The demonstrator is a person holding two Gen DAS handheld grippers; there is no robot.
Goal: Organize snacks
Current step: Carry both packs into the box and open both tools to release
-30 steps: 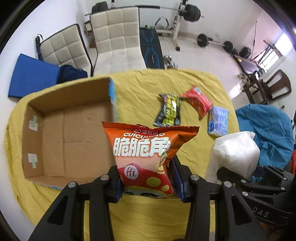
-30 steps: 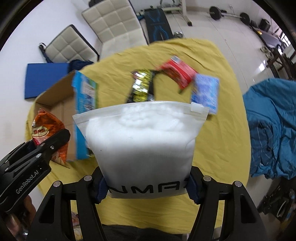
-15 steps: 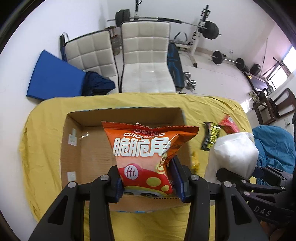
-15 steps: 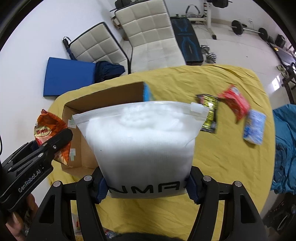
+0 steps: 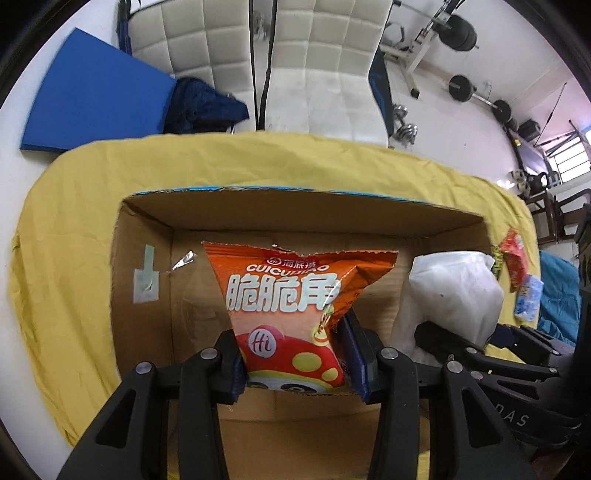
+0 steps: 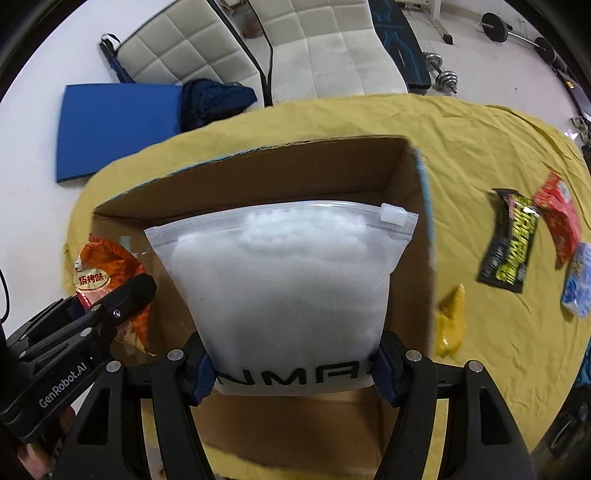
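Note:
My left gripper (image 5: pixel 297 363) is shut on an orange snack bag (image 5: pixel 291 306) and holds it over the open cardboard box (image 5: pixel 303 216). My right gripper (image 6: pixel 295 365) is shut on a white zip-lock bag (image 6: pixel 284 280), also over the box (image 6: pixel 295 170). In the left wrist view the white bag (image 5: pixel 454 291) hangs at the box's right side. In the right wrist view the orange bag (image 6: pixel 99 277) shows at the left. On the yellow cloth to the right lie a black-and-yellow packet (image 6: pixel 511 242), a red packet (image 6: pixel 559 216), a blue-and-white packet (image 6: pixel 578 286) and a small yellow packet (image 6: pixel 450 317).
The box stands on a round table under a yellow cloth (image 5: pixel 74 229). Two white padded chairs (image 5: pixel 321 62) stand behind the table, with a blue mat (image 5: pixel 92 96) and dark cloth on the floor. Gym weights (image 5: pixel 461 33) are at the back right.
Both grippers have carried their bags leftward and forward until they hang over the box. The loose packets have slid to the right edge of both views.

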